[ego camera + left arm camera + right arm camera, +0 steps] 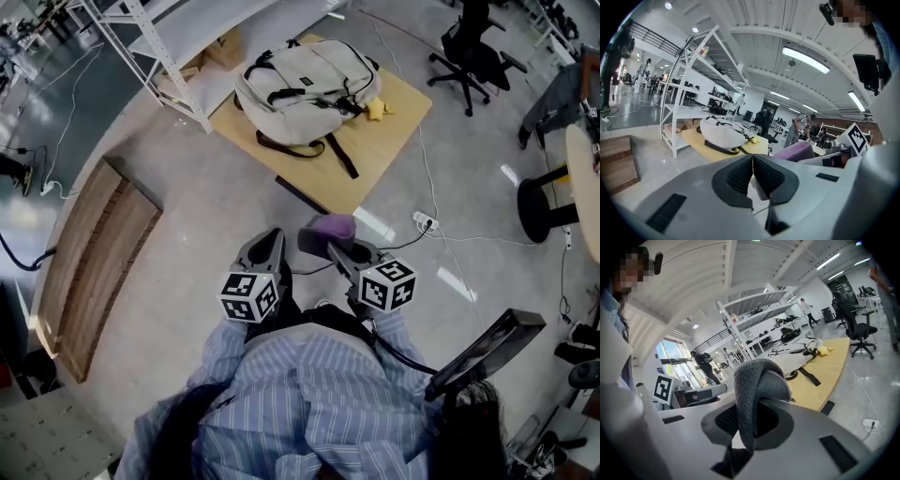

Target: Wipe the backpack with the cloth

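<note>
A pale grey backpack (305, 89) with black straps lies flat on a low wooden table (384, 155), well ahead of both grippers. My right gripper (322, 242) is shut on a purple cloth (334, 226), held close to my body above the floor. In the right gripper view the cloth (757, 387) bulges out from between the jaws, with the backpack (797, 357) far behind it. My left gripper (273, 239) hangs beside the right one, shut with nothing in it (753, 161). The left gripper view shows the backpack (723, 132) and the cloth (794, 151).
A small yellow object (377, 110) lies by the backpack. A white shelving rack (159, 47) stands left of the table. A wooden pallet (94, 262) lies on the floor at left. A power strip (424, 222) with cables, a stool (544, 206) and an office chair (473, 52) are at right.
</note>
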A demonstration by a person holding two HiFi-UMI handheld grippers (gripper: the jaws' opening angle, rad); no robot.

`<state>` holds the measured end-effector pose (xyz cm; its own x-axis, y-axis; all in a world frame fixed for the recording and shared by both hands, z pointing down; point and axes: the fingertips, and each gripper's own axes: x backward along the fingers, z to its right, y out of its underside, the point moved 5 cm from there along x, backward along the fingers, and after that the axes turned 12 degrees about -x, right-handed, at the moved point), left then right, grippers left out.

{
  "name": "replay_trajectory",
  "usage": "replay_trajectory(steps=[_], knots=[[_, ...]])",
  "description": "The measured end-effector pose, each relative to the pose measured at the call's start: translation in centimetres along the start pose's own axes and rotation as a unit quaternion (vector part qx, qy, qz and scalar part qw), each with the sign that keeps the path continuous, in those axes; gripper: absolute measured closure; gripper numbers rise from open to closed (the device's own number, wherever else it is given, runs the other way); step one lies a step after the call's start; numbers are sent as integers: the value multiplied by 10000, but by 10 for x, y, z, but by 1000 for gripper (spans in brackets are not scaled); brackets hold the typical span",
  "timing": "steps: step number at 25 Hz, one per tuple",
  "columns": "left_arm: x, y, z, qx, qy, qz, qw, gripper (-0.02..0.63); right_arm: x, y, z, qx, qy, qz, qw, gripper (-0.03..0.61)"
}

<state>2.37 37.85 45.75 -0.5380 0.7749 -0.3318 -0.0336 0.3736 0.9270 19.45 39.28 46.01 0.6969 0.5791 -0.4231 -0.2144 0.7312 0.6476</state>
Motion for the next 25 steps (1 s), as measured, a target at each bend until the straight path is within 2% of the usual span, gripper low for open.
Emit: replay_trajectory(steps=[6,10,14,20,25], knots=[[-48,-40,-77,-203,332,14,9992,607,-68,-56,11,-173,364,209,9990,537],[-75,-74,-146,-231,384,129,9989,607,-123,-101,-2,6,463,304,9985,537],[-97,-88,-199,-189,516,122,9984,607,-173,-132,-18,46,487,409,9980,537],[-122,-87,-241,29,780,-43,9969,607,-211,-151,-28,133,607,408,9972,537],[-138,-89,-246,41,1035,-147,9945,607,-211,-154,-21,55,718,445,9964,537]])
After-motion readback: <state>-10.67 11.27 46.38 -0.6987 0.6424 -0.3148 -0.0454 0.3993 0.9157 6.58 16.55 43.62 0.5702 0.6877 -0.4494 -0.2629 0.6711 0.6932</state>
